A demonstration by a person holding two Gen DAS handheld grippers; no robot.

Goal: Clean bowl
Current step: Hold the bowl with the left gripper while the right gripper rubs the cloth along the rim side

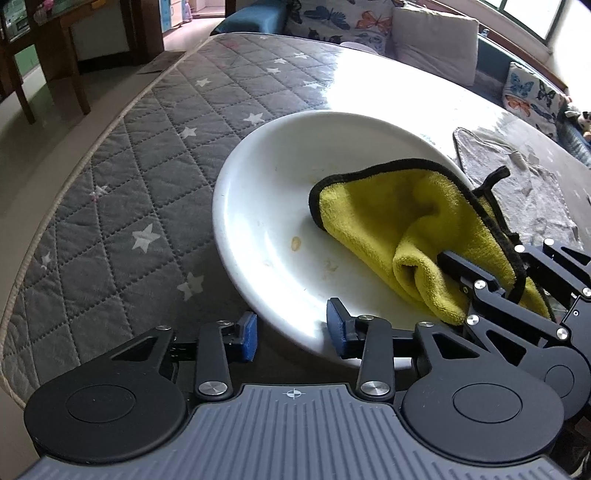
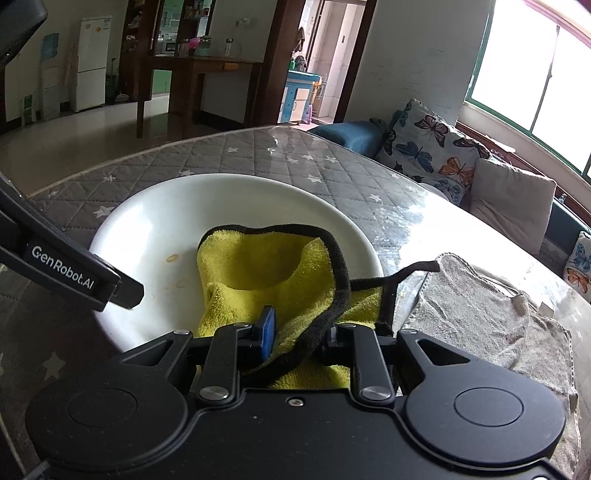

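White ceramic, the bowl (image 1: 295, 206) sits tilted on the quilted grey table cover (image 1: 122, 192) in the left wrist view, with yellowish smears (image 1: 295, 243) on its inner wall. The left gripper (image 1: 291, 336) has its blue pads on either side of the near rim, one outside and one inside; whether they pinch the rim cannot be told. A yellow cloth (image 1: 402, 229) with black edging lies in the bowl's right half, clamped by the right gripper (image 1: 461, 273). Beyond it a grey towel (image 1: 517, 177) lies on the table, and butterfly cushions (image 1: 343, 18) line the far side.

From the right wrist, the bowl (image 2: 155, 221) lies straight ahead with a small stain (image 2: 171, 257). The right gripper (image 2: 299, 332) is closed on the yellow cloth (image 2: 258, 269), which drapes over the near rim. The left gripper's body (image 2: 70, 273) reaches in from the left. The grey towel (image 2: 476, 302) lies to the right, under a bright window (image 2: 535, 74)
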